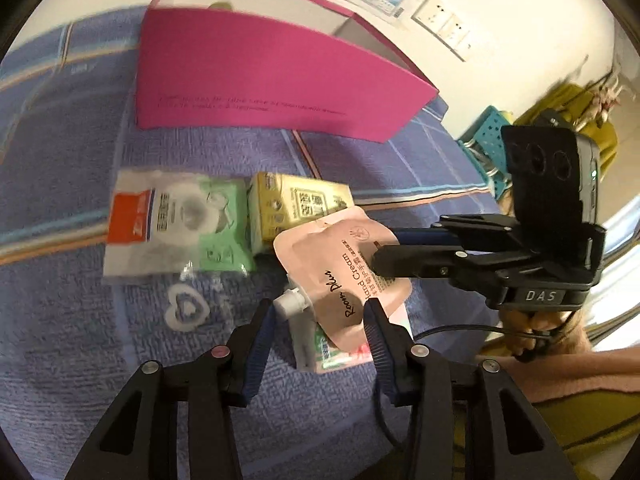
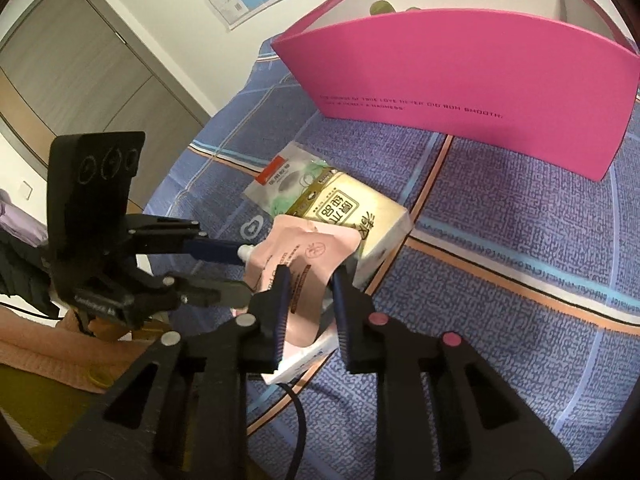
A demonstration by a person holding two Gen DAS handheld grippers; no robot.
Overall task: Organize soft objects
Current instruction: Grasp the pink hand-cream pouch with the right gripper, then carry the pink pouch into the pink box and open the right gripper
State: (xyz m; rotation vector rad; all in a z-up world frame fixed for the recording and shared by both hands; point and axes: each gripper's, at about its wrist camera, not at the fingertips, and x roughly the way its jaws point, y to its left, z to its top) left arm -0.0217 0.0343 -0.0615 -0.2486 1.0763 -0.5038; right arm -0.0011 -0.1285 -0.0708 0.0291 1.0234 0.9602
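Item: pink hand-cream pouch point(image 1: 344, 268), soft, with a white spout. It lay tilted on top of a white packet point(image 1: 320, 354), just in front of the yellow tissue pack point(image 1: 296, 204), which serves here as landmark.

Right claw point(image 2: 310, 280): narrow, both pads pinching the pouch's body, seemingly to lift it.

Left claw point(image 1: 320, 312): fairly narrow, its fingers standing either side of the pouch's spout end; whether the pads pressed it could not be told. Probably there to steady the floppy pouch.

Mask packet point(image 1: 176, 224): flat, left of the tissue pack, touching it.

Pink box point(image 1: 272, 72): open-topped, well beyond the tissue pack; the likely destination.

Surface: a purple checked cloth point(image 1: 72, 312); what was beneath it could not be told.
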